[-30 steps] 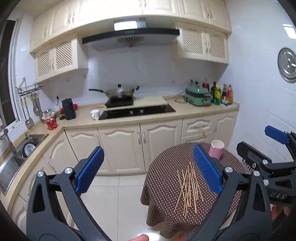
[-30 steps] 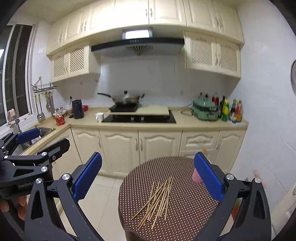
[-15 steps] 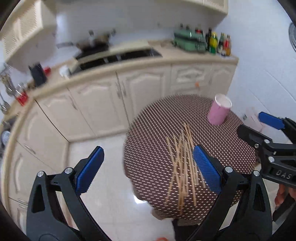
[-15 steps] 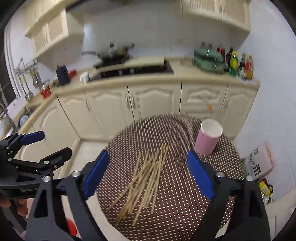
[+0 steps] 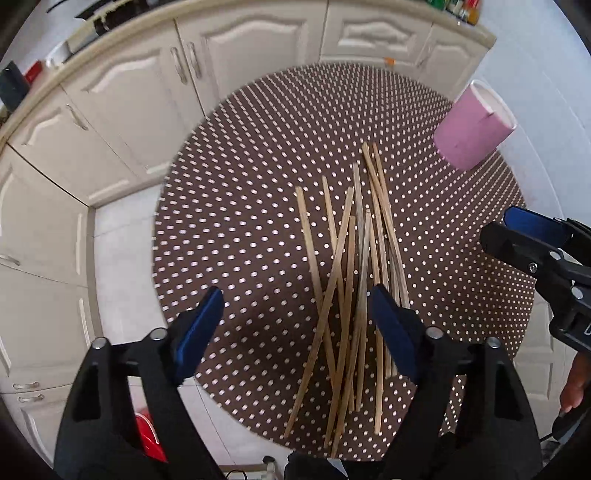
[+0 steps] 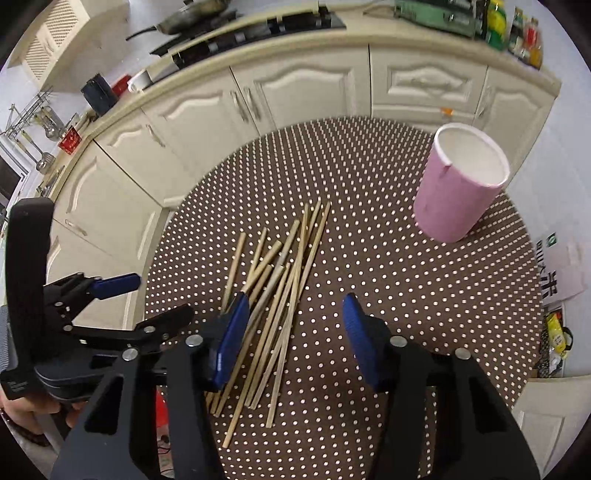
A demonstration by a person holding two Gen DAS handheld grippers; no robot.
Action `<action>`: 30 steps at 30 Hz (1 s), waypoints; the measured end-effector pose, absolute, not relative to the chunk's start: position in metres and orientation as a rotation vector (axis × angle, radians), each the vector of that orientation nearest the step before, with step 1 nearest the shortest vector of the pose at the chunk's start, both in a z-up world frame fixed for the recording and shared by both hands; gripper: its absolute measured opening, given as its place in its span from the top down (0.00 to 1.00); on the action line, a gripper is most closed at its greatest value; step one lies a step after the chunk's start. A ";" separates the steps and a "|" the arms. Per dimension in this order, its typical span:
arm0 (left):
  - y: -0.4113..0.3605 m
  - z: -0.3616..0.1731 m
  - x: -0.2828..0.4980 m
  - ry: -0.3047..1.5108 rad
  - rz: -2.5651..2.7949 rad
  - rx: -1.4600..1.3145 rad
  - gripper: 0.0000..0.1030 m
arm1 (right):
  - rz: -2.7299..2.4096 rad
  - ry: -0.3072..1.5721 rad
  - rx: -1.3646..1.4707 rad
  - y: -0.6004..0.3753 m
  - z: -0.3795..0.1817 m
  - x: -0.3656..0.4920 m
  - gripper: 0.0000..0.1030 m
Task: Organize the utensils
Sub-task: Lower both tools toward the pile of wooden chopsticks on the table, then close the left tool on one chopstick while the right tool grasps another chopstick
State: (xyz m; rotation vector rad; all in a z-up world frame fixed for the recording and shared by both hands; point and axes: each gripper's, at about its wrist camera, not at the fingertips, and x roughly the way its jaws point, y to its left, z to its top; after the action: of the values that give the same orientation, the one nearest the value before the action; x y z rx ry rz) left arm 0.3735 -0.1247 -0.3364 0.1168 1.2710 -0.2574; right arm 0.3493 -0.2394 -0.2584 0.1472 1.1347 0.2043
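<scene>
Wooden chopsticks point(image 5: 354, 280) below both spread grippers

2 wrist views angled steeply down, close above 1 shared table point(image 5: 236, 206).

Cloth point(image 5: 258, 192) on the round counter: dark brown, regular white polka dots all over.

Chopsticks point(image 5: 347, 280): pale tan wood, some sticks a shade greyer or darker.

Cup point(image 6: 454, 192): pink outside, white inside and at the rim.

Left gripper point(image 5: 295, 325): black frame, blue pads point(image 5: 201, 332), silver screw heads.

Right gripper point(image 6: 291, 332): same black frame, blue pads point(image 6: 231, 341), silver screws.

Cabinets point(image 6: 303, 92): cream doors with metal handles; worktop point(image 6: 354, 26) above them beige.

Floor point(image 5: 122, 258): pale off-white tiles.

Small red object point(image 5: 147, 439) low by the left gripper; kind unclear.

Bottles point(image 6: 524, 33) at the far right: green, yellow, red labels.
</scene>
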 end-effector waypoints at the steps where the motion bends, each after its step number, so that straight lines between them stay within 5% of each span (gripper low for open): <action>1: -0.130 -0.344 0.379 1.287 -0.264 0.123 0.31 | 0.209 1.150 0.153 -0.242 -0.263 0.354 0.53; 3: -0.136 -0.354 0.389 1.310 -0.275 0.128 0.43 | 0.219 1.166 0.162 -0.245 -0.270 0.361 0.55; 11: -0.162 -0.385 0.419 1.369 -0.301 0.165 0.52 | 0.244 1.231 0.179 -0.256 -0.292 0.384 0.58; 15: -0.169 -0.397 0.431 1.403 -0.307 0.179 0.65 | 0.250 1.256 0.192 -0.261 -0.300 0.393 0.59; 22: -0.186 -0.410 0.453 1.427 -0.312 0.187 0.67 | 0.277 1.290 0.209 -0.262 -0.312 0.404 0.61; 25: -0.182 -0.411 0.457 1.424 -0.299 0.184 0.83 | 0.292 1.308 0.213 -0.259 -0.318 0.410 0.65; 30: -0.167 -0.410 0.464 1.427 -0.294 0.114 0.88 | 0.313 1.345 0.211 -0.251 -0.328 0.422 0.72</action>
State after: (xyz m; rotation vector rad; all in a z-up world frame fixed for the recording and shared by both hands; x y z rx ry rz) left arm 0.4640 -0.1668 -0.4103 0.1145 1.4271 -0.2943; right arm 0.4217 -0.2505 -0.3284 0.2114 1.3452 0.3128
